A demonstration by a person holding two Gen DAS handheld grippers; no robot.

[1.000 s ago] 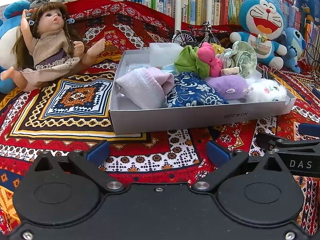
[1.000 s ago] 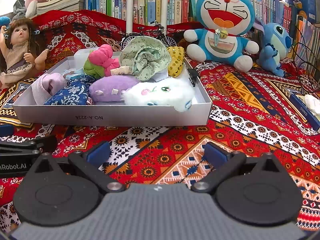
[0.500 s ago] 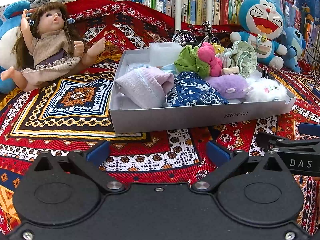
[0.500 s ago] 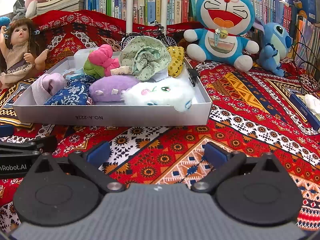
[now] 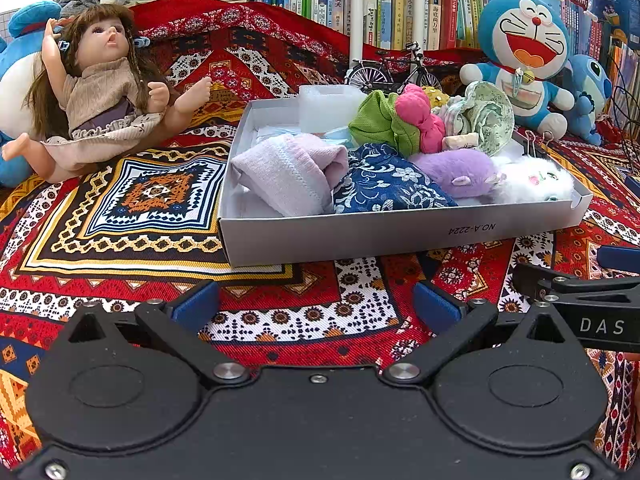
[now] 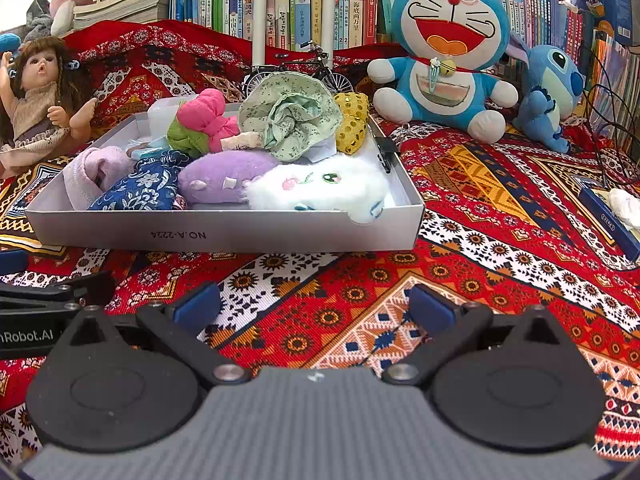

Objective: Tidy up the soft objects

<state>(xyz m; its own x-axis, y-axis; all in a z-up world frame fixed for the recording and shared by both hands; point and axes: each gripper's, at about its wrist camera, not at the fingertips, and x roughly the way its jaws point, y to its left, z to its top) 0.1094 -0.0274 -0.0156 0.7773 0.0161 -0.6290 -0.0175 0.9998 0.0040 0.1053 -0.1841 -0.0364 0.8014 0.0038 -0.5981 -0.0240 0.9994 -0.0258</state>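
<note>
Left wrist view: shallow grey cardboard box (image 5: 400,236) on a red patterned cloth (image 5: 120,208), packed with soft things. At its left end a lilac knitted garment (image 5: 288,172), rolled and ribbed; beside it a navy cloth with white flowers (image 5: 384,190), bunched. Further right a purple plush (image 5: 460,168), touching a fluffy white plush (image 5: 536,184) with stitched face in the right corner. Behind these a green fabric bundle (image 5: 376,124) and a pink knotted one (image 5: 420,120), pressed together, then a pale green floral cloth (image 5: 488,118) – crumpled, ruffled edge. Clear foam block (image 5: 326,106) at the back wall. Left claw (image 5: 316,306) low over the cloth, short of the box, blue pads wide apart, nothing between. Right claw's black finger showing at the right edge.

Right wrist view: same box (image 6: 280,234), label upside down on the near wall. White plush (image 6: 320,188) spilling slightly over the near right rim; purple plush (image 6: 224,178) against it; navy cloth (image 6: 140,192) and lilac garment (image 6: 92,176) toward the left. Pink bundle (image 6: 208,120) and floral cloth (image 6: 292,120) behind – a yellow sequined piece (image 6: 352,120) at the back right. Right claw (image 6: 316,306) low over the cloth (image 6: 480,200), near the box front, pads spread, empty.
</note>
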